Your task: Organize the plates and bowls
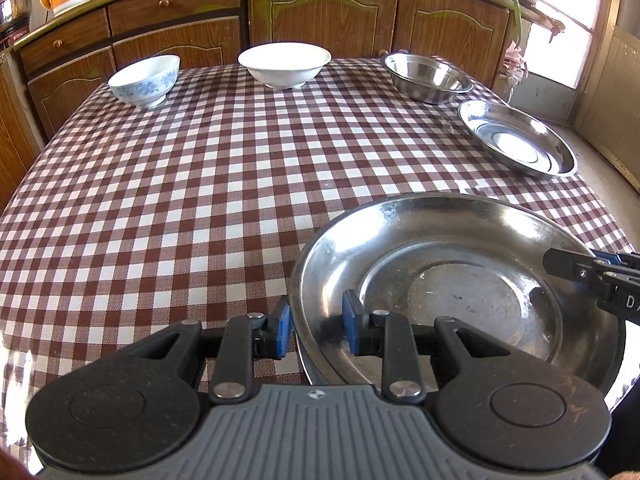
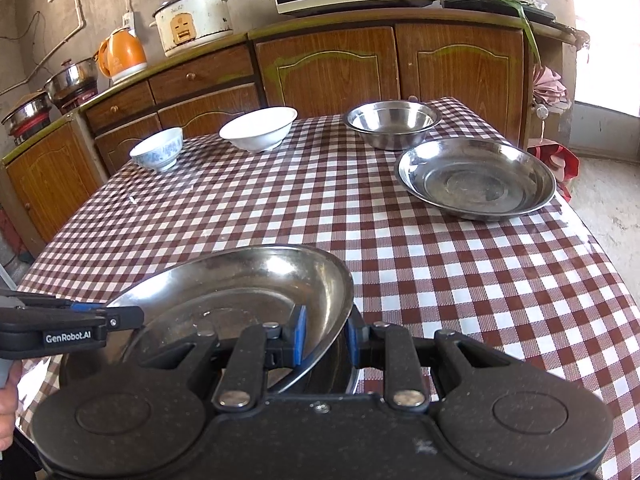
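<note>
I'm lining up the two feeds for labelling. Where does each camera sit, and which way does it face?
Left wrist: on the left gripper, facing down across the checked table toward the cabinets; its pads clamp the near plate; the right gripper enters at right.
Right wrist: on the right gripper, same direction, clamping the plate's opposite rim; a hand shows.
Shared: the plate, three bowls, the far plate.
</note>
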The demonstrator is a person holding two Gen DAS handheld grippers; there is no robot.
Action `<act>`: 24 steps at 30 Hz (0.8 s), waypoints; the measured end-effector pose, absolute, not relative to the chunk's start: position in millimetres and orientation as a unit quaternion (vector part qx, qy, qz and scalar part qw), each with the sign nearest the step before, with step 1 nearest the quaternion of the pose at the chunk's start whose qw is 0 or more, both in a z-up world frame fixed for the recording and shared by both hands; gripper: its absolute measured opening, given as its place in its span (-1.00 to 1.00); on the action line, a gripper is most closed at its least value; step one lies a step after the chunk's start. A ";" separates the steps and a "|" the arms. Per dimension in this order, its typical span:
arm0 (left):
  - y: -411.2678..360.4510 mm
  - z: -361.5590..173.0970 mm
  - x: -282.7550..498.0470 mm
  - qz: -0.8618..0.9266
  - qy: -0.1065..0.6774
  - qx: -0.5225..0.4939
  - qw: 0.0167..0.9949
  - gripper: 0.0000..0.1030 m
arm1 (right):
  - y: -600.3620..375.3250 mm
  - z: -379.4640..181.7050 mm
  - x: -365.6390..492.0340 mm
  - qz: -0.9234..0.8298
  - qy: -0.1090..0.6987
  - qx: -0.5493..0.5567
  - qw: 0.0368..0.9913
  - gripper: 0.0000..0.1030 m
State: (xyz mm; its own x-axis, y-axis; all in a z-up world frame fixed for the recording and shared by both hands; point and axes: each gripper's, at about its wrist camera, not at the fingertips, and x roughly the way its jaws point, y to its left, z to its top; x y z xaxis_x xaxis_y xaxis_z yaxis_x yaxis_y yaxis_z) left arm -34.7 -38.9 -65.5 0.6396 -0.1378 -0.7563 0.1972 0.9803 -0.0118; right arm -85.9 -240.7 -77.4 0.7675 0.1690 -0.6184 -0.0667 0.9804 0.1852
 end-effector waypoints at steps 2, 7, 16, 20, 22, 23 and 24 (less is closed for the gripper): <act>-38.7 -66.5 -35.8 -0.095 0.414 0.038 0.904 -0.46 | -240.7 -78.8 -86.4 0.062 0.337 0.074 0.937 -0.47; -37.9 -70.5 -37.9 -0.096 0.416 0.041 0.903 -0.46 | -241.6 -83.3 -88.6 0.065 0.347 0.072 0.933 -0.48; -37.6 -74.1 -42.8 -0.098 0.418 0.048 0.902 -0.44 | -241.1 -88.4 -91.3 0.066 0.361 0.067 0.928 -0.48; -38.4 -76.1 -41.4 -0.096 0.418 0.051 0.902 -0.43 | -239.7 -89.3 -91.3 0.062 0.359 0.061 0.929 -0.47; -40.6 -77.4 -41.6 -0.095 0.414 0.061 0.903 -0.43 | -237.5 -89.5 -90.1 0.063 0.358 0.050 0.930 -0.39; -41.4 -78.1 -41.7 -0.095 0.413 0.066 0.903 -0.42 | -236.1 -89.4 -89.6 0.062 0.357 0.045 0.931 -0.38; -42.0 -78.7 -41.6 -0.096 0.413 0.068 0.903 -0.40 | -235.2 -89.2 -89.1 0.061 0.357 0.043 0.931 -0.34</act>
State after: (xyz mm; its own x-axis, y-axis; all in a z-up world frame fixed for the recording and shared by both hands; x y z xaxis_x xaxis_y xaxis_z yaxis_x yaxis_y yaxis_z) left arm -41.6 -42.0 -78.7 0.6412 -0.1164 -0.7585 0.2292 0.9724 0.0445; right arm -89.1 -235.2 -89.2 0.7381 0.1448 -0.6590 -0.0837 0.9888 0.1234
